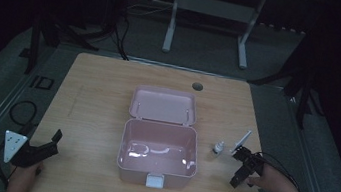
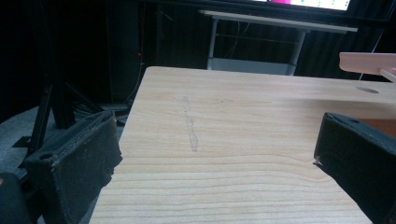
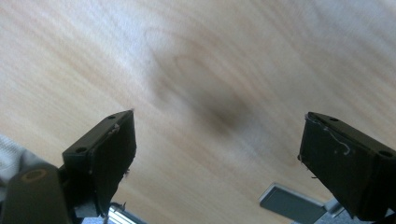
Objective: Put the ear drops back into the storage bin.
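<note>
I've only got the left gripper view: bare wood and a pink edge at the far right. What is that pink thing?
Observer: It's the lid of a pink box that stands open in the middle of the table.
Operator: Anything inside the box?
Observer: It looks empty from the high view, with just glare on its floor.
Operator: And beside it?
Observer: A small bottle stands upright to its right, apart from the box.
Operator: Where is the right gripper?
Observer: The right gripper is open, just right of that bottle, with its jaws aimed down at bare wood.
</note>
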A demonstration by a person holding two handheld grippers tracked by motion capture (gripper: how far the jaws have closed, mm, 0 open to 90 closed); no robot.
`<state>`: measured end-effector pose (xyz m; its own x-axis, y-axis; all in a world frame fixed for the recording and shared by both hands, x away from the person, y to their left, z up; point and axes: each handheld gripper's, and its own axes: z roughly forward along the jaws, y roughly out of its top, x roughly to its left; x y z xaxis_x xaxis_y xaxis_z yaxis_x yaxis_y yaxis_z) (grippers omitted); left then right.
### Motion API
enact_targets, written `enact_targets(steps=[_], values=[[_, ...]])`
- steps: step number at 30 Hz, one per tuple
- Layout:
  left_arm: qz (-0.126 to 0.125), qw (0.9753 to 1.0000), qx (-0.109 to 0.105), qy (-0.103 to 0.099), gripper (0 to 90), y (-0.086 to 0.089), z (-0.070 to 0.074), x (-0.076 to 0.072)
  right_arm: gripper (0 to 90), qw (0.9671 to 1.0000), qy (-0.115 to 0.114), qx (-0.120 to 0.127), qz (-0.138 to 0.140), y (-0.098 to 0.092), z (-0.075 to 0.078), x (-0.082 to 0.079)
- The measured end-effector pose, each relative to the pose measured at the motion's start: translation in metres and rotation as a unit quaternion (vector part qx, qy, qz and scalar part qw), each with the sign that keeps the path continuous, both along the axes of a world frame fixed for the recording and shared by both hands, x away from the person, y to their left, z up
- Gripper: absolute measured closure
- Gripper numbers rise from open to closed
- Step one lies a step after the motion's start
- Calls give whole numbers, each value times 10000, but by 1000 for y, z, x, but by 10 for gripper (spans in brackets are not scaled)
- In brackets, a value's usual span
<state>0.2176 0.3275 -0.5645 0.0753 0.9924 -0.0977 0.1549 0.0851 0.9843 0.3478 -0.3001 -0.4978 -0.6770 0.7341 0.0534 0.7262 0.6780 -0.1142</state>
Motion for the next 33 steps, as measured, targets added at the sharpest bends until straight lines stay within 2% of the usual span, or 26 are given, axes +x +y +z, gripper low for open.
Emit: enact_targets(steps=[4, 9, 13, 17, 20, 27, 30, 33], values=[[0, 10000, -1, 0, 4, 0, 0, 0, 106, 9999, -96, -18, 55, 8, 3, 10], [-6, 10000, -4, 1, 5, 0, 0, 0, 106, 9996, -203, 186, -24, 17, 7, 26], [-15, 10000, -11, 3, 4, 0, 0, 0, 107, 9994, -260, 216, -61, 24, 9, 35], [-21, 10000, -8, 3, 4, 0, 0, 0, 111, 9994, -254, 237, -80, 32, 8, 46], [-25, 10000, -2, 0, 4, 0, 0, 0, 129, 9990, -287, 277, -205, 39, 9, 56], [-31, 10000, 1, -3, 4, 0, 0, 0, 144, 9991, -240, 194, -304, 55, 5, 69], [-39, 10000, 3, -3, 4, 0, 0, 0, 144, 9991, -224, 179, -309, 56, 4, 70], [-42, 10000, 4, -9, 5, 0, 0, 0, 214, 9986, -143, 261, -434, 62, -3, 76]])
